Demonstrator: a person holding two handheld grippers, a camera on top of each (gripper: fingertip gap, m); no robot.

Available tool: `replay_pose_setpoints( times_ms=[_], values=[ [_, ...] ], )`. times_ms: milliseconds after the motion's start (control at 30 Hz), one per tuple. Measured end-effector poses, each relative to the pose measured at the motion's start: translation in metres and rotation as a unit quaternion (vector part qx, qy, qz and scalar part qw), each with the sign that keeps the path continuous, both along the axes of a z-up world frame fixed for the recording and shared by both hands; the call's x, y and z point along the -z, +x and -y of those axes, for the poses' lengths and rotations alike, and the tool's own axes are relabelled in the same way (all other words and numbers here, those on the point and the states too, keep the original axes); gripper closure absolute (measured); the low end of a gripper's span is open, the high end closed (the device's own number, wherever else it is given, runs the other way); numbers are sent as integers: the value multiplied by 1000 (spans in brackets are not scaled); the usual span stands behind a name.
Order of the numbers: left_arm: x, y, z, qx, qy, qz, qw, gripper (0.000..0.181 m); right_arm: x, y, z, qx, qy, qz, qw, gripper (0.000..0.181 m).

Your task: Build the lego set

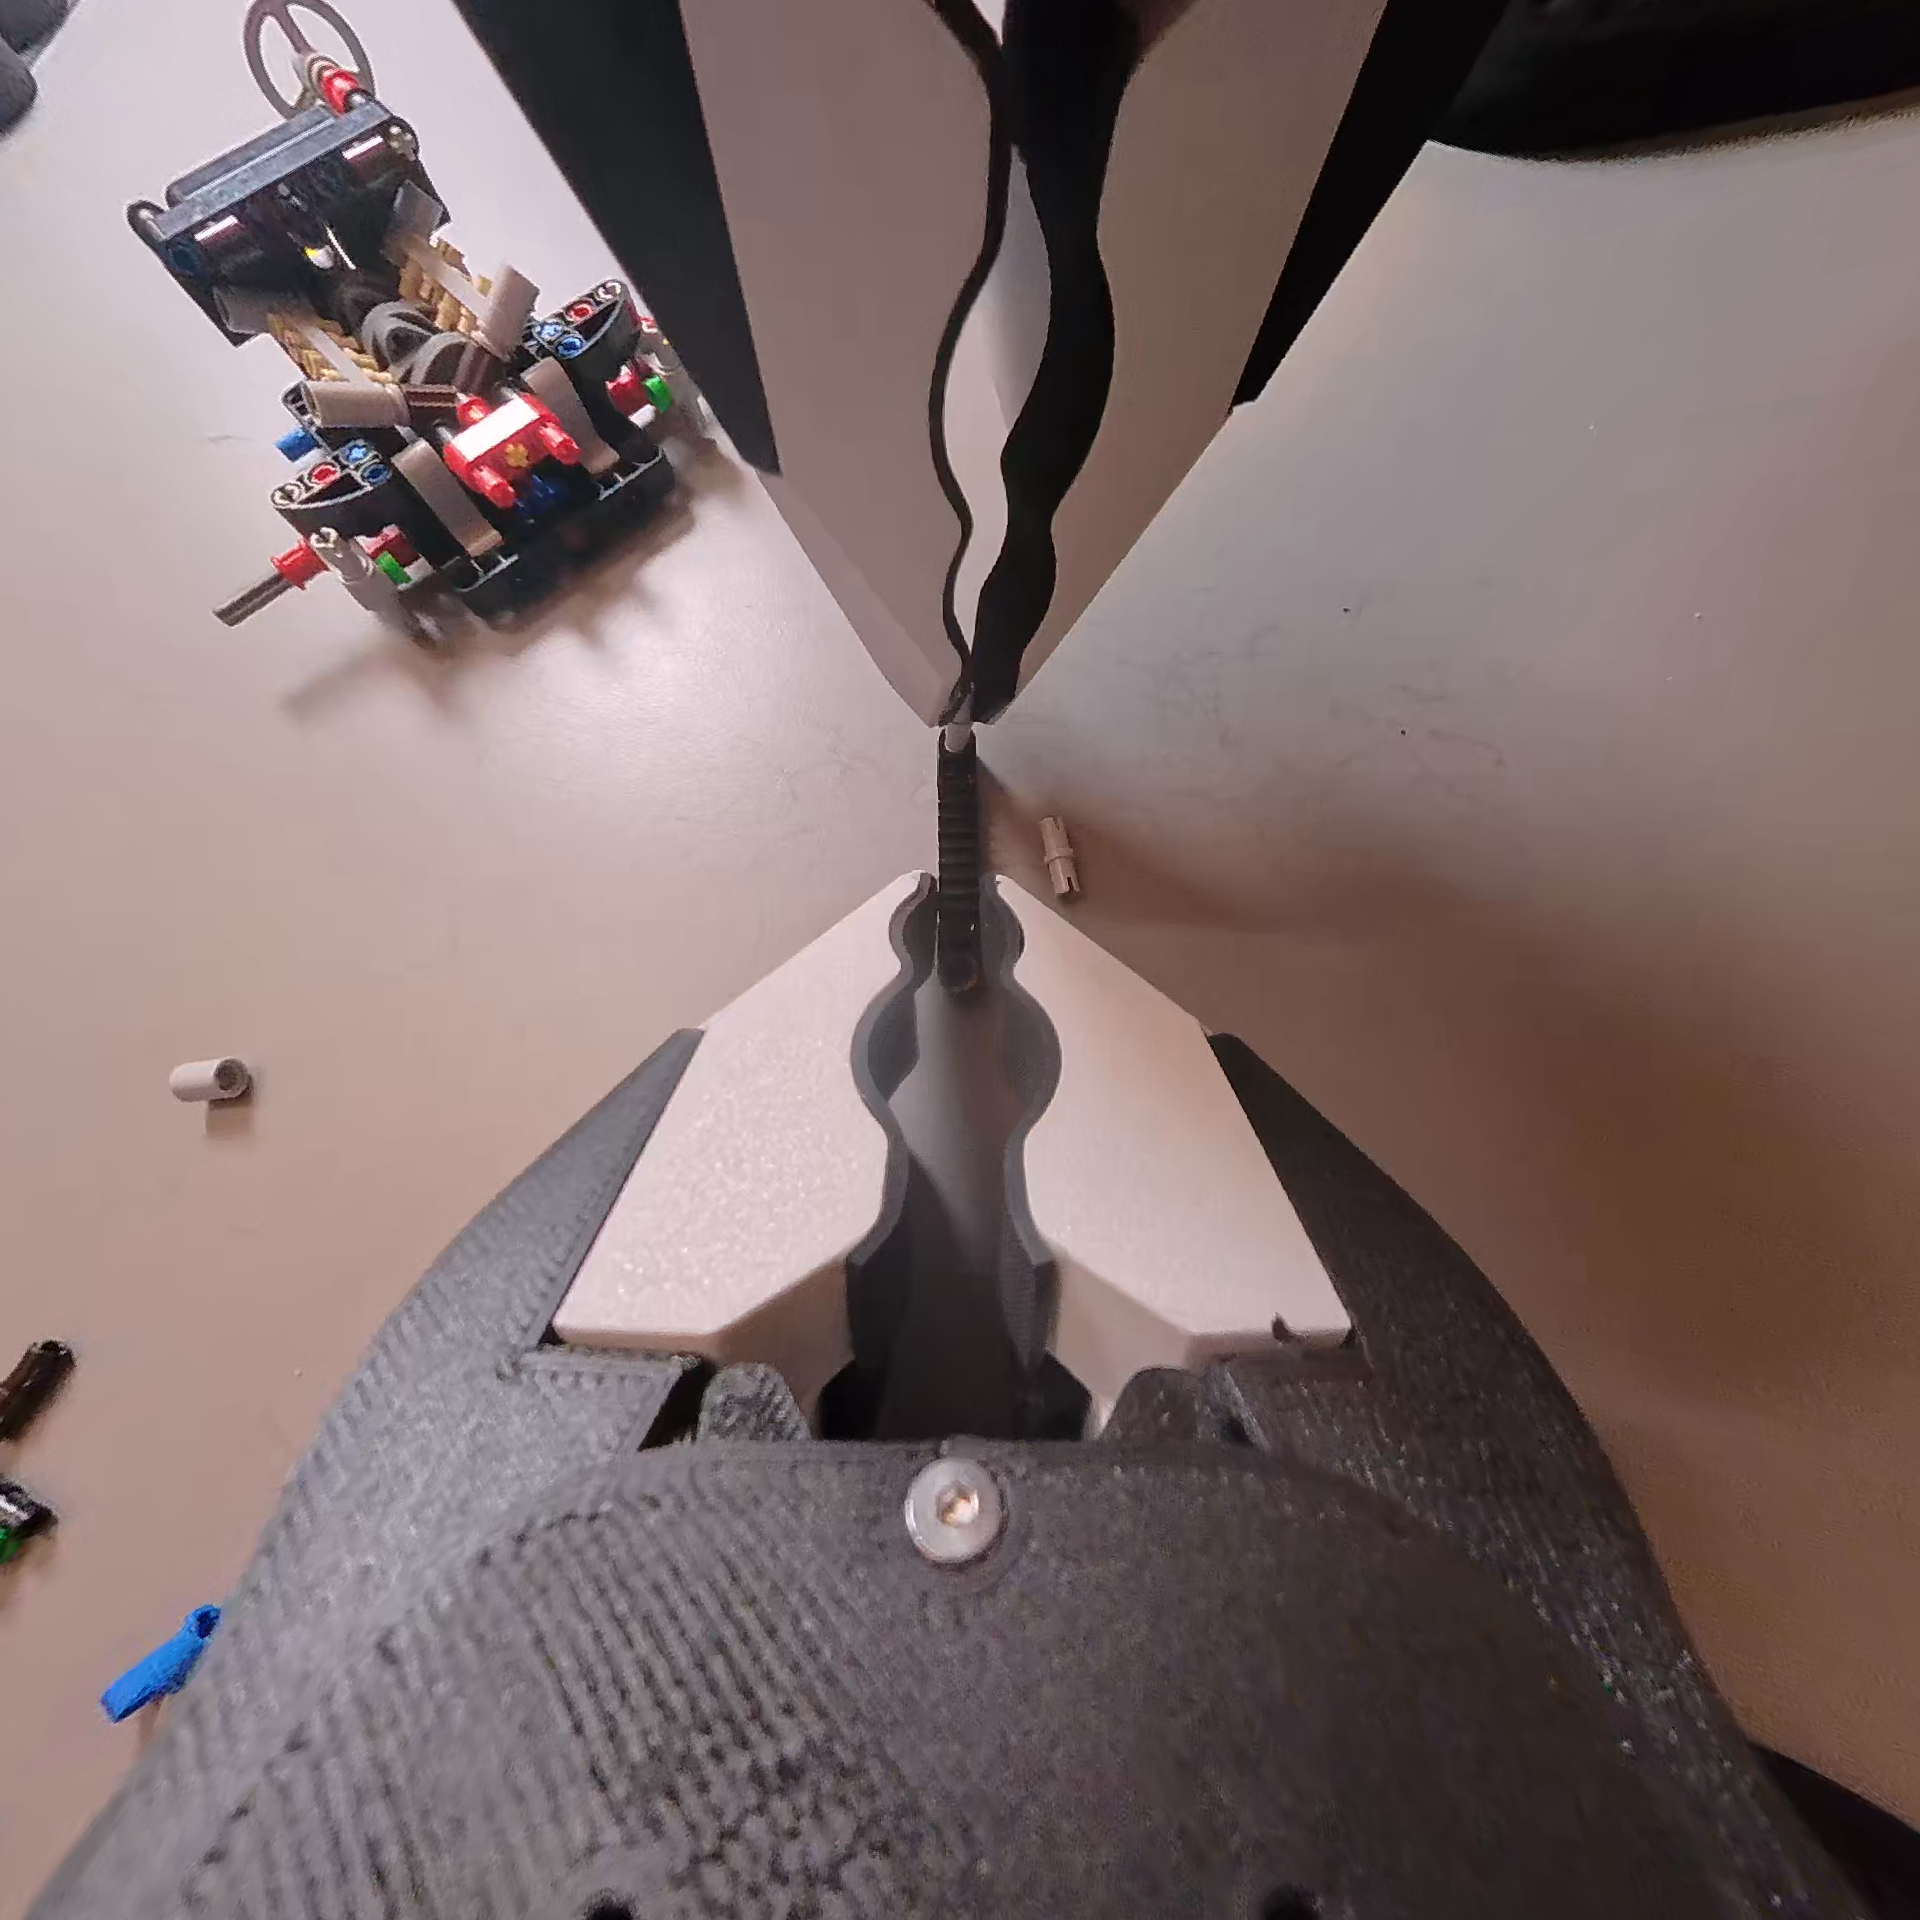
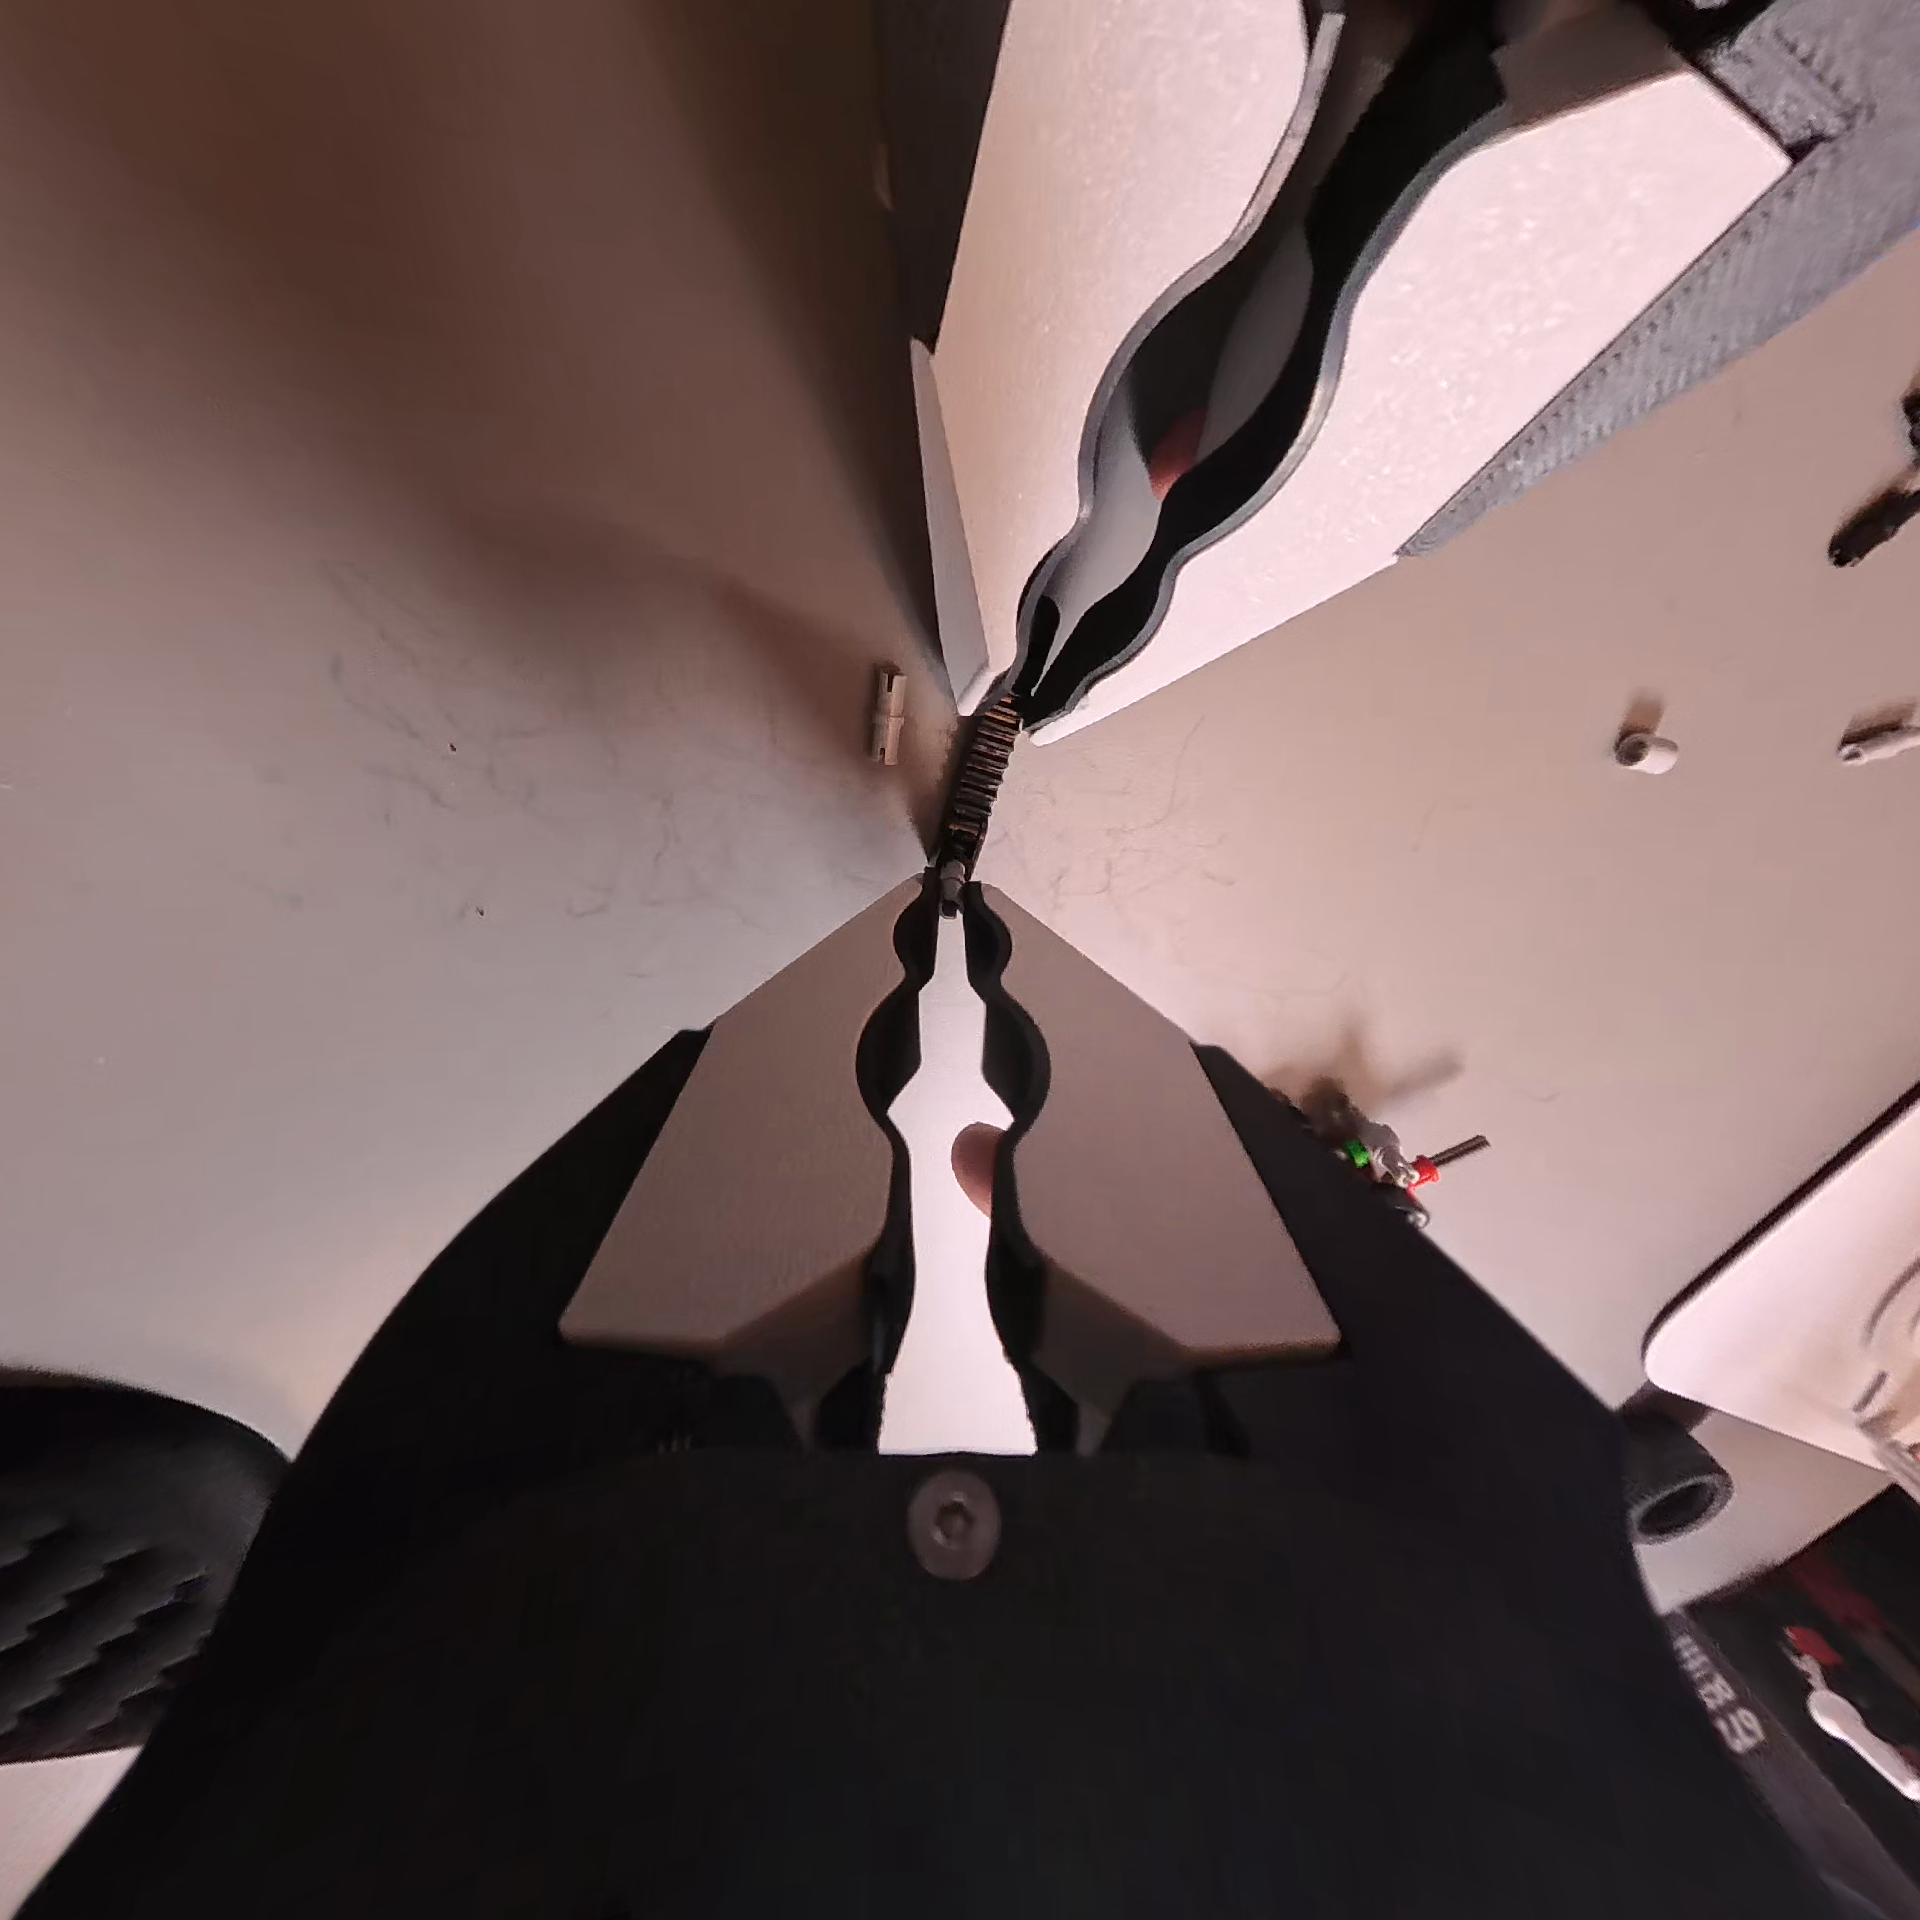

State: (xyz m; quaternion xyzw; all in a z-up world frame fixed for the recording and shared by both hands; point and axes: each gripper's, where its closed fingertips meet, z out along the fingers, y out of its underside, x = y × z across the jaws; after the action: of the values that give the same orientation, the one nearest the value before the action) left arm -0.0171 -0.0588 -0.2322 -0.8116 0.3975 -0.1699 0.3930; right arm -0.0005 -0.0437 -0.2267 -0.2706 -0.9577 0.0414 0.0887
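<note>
Left gripper (image 1: 958,904) fingertips are closed on one end of a black ribbed rod (image 1: 957,831). Right gripper (image 2: 948,894) pinches a small grey pin at the rod's (image 2: 977,774) other end, jaws nearly closed. Both grippers meet tip to tip, with the rod spanning between them above the tan table (image 1: 520,883). One tan pin (image 1: 1060,855) lies on the table just beside the tips. Partly built model (image 1: 416,384) stands well apart at the far left in the left wrist view. One grey sleeve (image 1: 211,1080) lies apart, nearer the left gripper.
</note>
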Motion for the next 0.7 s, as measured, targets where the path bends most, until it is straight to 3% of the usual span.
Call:
replay_pose_setpoints(
  times_ms=[300, 700],
  values=[
    [0, 0, 0, 2, -2, 1, 1000, 175, 1, -1, 2, -48, 27, 18, 998, 178],
    [0, 0, 0, 0, -3, 2, 1000, 175, 3, -2, 3, -12, -32, 26, 999, 177]
  ],
)
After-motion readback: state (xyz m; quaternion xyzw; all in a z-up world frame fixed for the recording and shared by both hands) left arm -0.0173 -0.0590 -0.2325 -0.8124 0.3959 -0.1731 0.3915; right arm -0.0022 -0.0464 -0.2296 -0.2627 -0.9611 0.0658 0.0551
